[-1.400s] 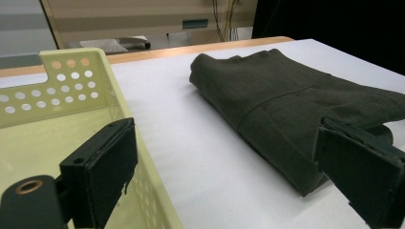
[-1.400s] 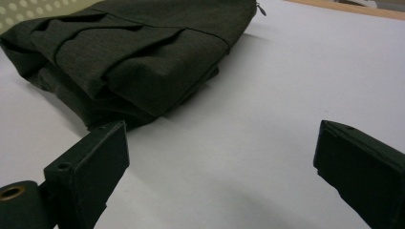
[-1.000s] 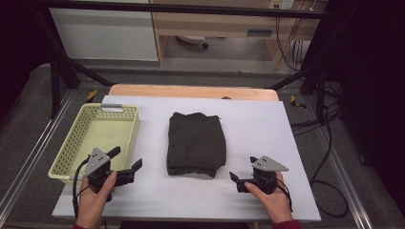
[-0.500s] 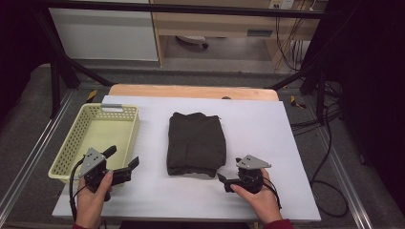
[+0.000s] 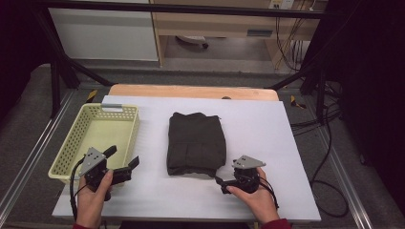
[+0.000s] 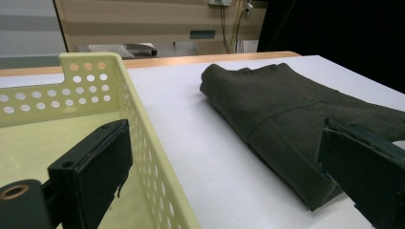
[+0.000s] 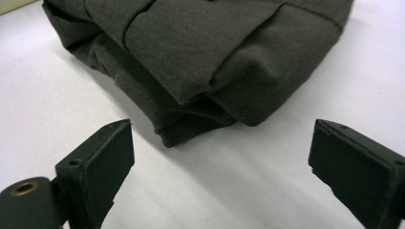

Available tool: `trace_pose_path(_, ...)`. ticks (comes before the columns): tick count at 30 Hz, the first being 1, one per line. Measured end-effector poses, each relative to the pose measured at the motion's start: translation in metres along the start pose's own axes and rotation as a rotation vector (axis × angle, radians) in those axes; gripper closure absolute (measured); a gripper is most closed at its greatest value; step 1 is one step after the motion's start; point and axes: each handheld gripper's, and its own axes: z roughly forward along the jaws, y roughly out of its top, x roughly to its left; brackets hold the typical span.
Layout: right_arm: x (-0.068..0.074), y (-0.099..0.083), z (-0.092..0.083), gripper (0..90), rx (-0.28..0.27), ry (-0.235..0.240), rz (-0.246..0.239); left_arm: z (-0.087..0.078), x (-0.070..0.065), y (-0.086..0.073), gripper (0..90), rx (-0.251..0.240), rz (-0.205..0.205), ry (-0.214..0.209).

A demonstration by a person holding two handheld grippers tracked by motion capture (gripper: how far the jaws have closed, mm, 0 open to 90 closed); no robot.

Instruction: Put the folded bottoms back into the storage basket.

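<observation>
Now that your right gripper has slid in beside the folded dark garment, jaws spread and empty, you can likely grasp its near corner.

Each hand carries a black gripper with two flat, block-shaped jaws. The left gripper has a grey three-cornered plate on top, and a black cable trails from it toward 6 o'clock along the left hand. The right gripper has the same grey plate, and thin black cables loop beside the right hand at 3 o'clock. In the gripper views, each left jaw shows a small screw hole, and a brass-coloured ring sits at 8 o'clock. The sleeves seem dark red, but only the edges are visible.
</observation>
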Motion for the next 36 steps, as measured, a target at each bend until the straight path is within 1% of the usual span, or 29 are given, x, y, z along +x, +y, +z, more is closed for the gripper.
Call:
trace_pose_path(5, 0.003, 0.001, 0.005, 12.2, 0.017, 0.019, -0.001, 0.000, 0.001, 0.000, 5.1, 0.002, -0.005, 0.003)
trace_pose_path(7, 0.003, 0.000, 0.007, 14.3, 0.025, 0.025, -0.011, 0.001, 0.001, 0.000, 5.2, 0.002, -0.005, 0.004)
trace_pose_path(11, 0.003, -0.001, 0.009, 22.0, 0.033, 0.042, -0.010, 0.001, 0.001, 0.000, 5.4, 0.007, -0.001, 0.004)
trace_pose_path(14, 0.002, -0.001, 0.009, 28.0, 0.033, 0.045, -0.016, 0.003, 0.000, -0.001, 5.7, 0.016, 0.002, 0.007)
trace_pose_path(16, 0.001, -0.001, 0.011, 30.4, 0.044, 0.045, -0.013, 0.003, 0.000, -0.001, 5.8, 0.017, 0.000, 0.008)
trace_pose_path(20, 0.001, -0.003, 0.013, 35.9, 0.063, 0.049, -0.027, 0.003, 0.001, -0.001, 6.0, 0.019, 0.002, 0.010)
trace_pose_path(24, 0.002, -0.003, 0.013, 38.5, 0.066, 0.050, -0.034, 0.004, 0.001, -0.002, 6.3, 0.021, 0.002, 0.010)
trace_pose_path(26, 0.001, -0.004, 0.015, 39.3, 0.080, 0.051, -0.039, 0.004, 0.001, -0.002, 6.3, 0.021, 0.003, 0.011)
trace_pose_path(28, 0.002, -0.004, 0.018, 39.3, 0.092, 0.065, -0.027, 0.004, 0.000, -0.002, 6.3, 0.022, 0.007, 0.012)
trace_pose_path(31, 0.006, -0.003, 0.024, 38.9, 0.098, 0.076, -0.035, 0.004, 0.000, -0.002, 6.4, 0.021, 0.008, 0.014)
trace_pose_path(33, 0.010, -0.001, 0.029, 37.4, 0.102, 0.071, -0.052, 0.005, 0.000, -0.002, 6.4, 0.021, 0.009, 0.014)
trace_pose_path(34, 0.011, 0.001, 0.031, 38.3, 0.099, 0.063, -0.061, 0.004, 0.000, -0.002, 6.4, 0.020, 0.009, 0.014)
trace_pose_path(36, 0.013, 0.002, 0.034, 41.8, 0.094, 0.052, -0.058, 0.004, 0.000, -0.002, 6.4, 0.020, 0.009, 0.013)
